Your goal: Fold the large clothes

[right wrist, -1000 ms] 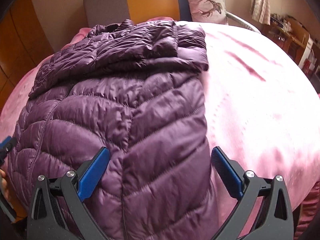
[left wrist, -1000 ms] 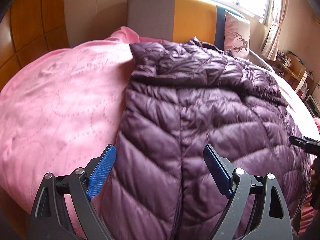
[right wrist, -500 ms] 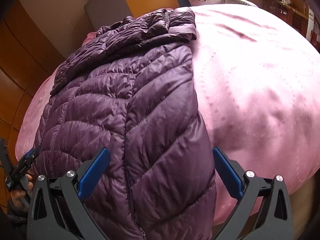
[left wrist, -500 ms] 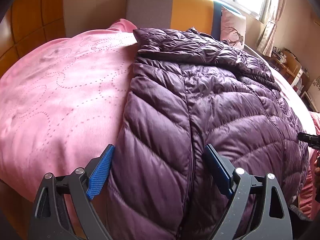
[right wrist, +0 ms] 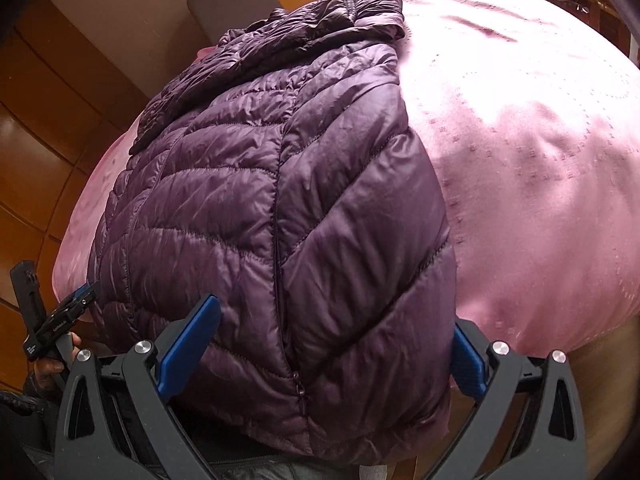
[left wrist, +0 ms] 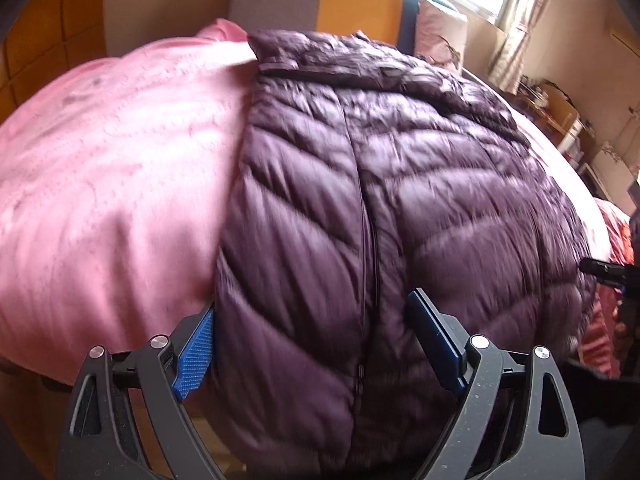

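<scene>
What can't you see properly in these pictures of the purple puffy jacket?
- Jacket hem, both wrist views: cut off by the bottom edge and hidden behind the gripper frames.
- Quilting, left wrist view: smeared by motion blur.
- Right gripper, left wrist view: only a dark tip shows at the edge.
- Shelf clutter: too small.

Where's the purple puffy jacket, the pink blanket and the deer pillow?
purple puffy jacket (right wrist: 280,208): right wrist view, quilted front panel.
pink blanket (left wrist: 112,184): left wrist view, bare stretch beside the jacket.
deer pillow (left wrist: 442,36): left wrist view, its printed face.
</scene>
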`<state>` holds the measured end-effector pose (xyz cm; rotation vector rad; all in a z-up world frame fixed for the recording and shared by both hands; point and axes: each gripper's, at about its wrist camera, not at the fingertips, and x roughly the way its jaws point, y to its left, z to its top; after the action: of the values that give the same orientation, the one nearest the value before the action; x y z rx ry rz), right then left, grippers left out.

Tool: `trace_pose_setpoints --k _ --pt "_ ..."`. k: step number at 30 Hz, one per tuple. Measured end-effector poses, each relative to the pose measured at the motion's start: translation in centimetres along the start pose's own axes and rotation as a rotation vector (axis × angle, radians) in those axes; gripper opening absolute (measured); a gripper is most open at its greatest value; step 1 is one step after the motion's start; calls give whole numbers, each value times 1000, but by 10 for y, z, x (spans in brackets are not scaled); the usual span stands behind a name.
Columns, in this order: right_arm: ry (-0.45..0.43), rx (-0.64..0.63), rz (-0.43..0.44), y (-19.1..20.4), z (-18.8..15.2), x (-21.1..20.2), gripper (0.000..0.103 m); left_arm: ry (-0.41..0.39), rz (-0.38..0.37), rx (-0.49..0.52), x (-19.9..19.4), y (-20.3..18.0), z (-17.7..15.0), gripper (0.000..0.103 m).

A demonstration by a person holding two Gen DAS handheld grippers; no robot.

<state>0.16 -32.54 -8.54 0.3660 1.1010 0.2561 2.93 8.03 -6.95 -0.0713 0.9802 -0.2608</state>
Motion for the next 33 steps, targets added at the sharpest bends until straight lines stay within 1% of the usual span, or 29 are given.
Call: trace_pose_setpoints --k 1,3,4,6,7,8,9,10,11,12,14,17,20,23,26,28,31,33 --pt "7 -4 4 1 -3 0 94 10 -14 2 -1 1 -4 86" --pt "17 -4 18 2 -7 0 80 29 -43 4 -3 3 -10 82" --pt "19 -4 17 2 -9 -1 77 33 -58 0 -3 4 -12 79" --pt "24 -6 21 0 -12 -3 55 41 -92 -8 -5 6 -13 68" --pt "31 0 36 0 -11 -3 50 45 -106 -6 -7 6 -13 58" --pt "36 2 50 0 -12 -4 39 49 -125 -1 -8 6 -13 39" --pt "38 -7 67 2 -11 -7 26 52 -153 2 -10 6 -12 32" --pt "35 -16 75 5 -10 -10 22 51 -166 2 -12 7 -10 18" --pt "34 -21 84 7 -7 -12 17 51 -185 -4 -15 10 -7 14" --pt "28 -26 101 11 -4 -16 13 46 -219 -24 -20 15 -4 12" --pt "6 -38 134 19 3 -26 11 23 -279 -45 -30 21 4 10" --pt "-42 -47 209 28 17 -45 9 -19 -360 -65 -46 26 20 8" --pt "-108 -34 294 36 37 -61 9 -75 -469 -107 -58 31 39 7" --pt "-165 7 360 36 61 -66 9 -112 -540 -142 -58 33 64 7" --pt "-200 56 371 33 89 -60 9 -131 -588 -175 -48 31 92 7" --pt "-216 95 365 27 109 -51 9 -136 -594 -193 -40 32 108 7" --pt "-212 163 342 15 140 -32 9 -134 -573 -239 -18 38 138 7" --pt "-202 207 331 6 157 -19 9 -123 -543 -281 1 42 156 7"
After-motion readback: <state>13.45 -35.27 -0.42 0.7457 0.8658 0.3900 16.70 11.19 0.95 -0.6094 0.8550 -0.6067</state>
